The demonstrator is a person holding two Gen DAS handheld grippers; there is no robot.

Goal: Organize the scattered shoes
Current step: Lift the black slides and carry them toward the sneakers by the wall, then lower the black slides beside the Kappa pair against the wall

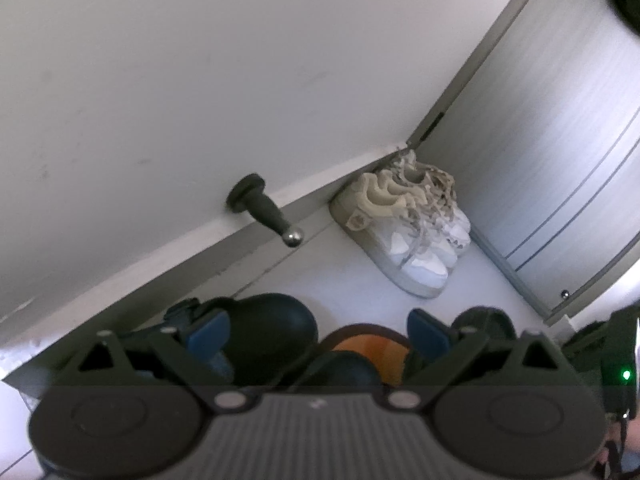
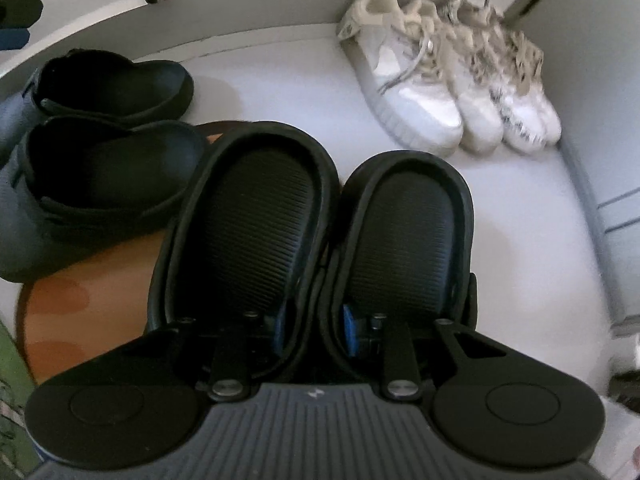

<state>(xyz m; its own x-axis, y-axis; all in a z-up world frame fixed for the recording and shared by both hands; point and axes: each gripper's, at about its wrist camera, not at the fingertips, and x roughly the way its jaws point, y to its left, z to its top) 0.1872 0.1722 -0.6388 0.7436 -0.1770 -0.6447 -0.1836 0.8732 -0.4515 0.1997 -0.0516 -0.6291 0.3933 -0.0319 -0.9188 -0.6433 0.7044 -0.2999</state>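
My right gripper (image 2: 314,320) points steeply down and is shut on a pair of black slippers (image 2: 256,216). Its blue pads (image 2: 348,326) pinch the slippers' two touching inner walls together, ribbed insoles facing the camera. Two dark blue clogs (image 2: 100,168) lie side by side to the left, partly on a round orange mat (image 2: 84,312). Several white sneakers (image 2: 440,88) stand in a row in the corner against the wall. My left gripper (image 1: 318,328) is open, its blue pads (image 1: 208,330) wide apart over dark rounded shoe toes (image 1: 276,320) and the orange mat (image 1: 368,344).
A black door stop (image 1: 264,212) with a metal tip sticks out of the white wall above the baseboard (image 2: 248,12). A grey shutter-front cabinet (image 1: 560,160) closes the right side. Bare white floor (image 2: 520,260) lies between the slippers and the sneakers.
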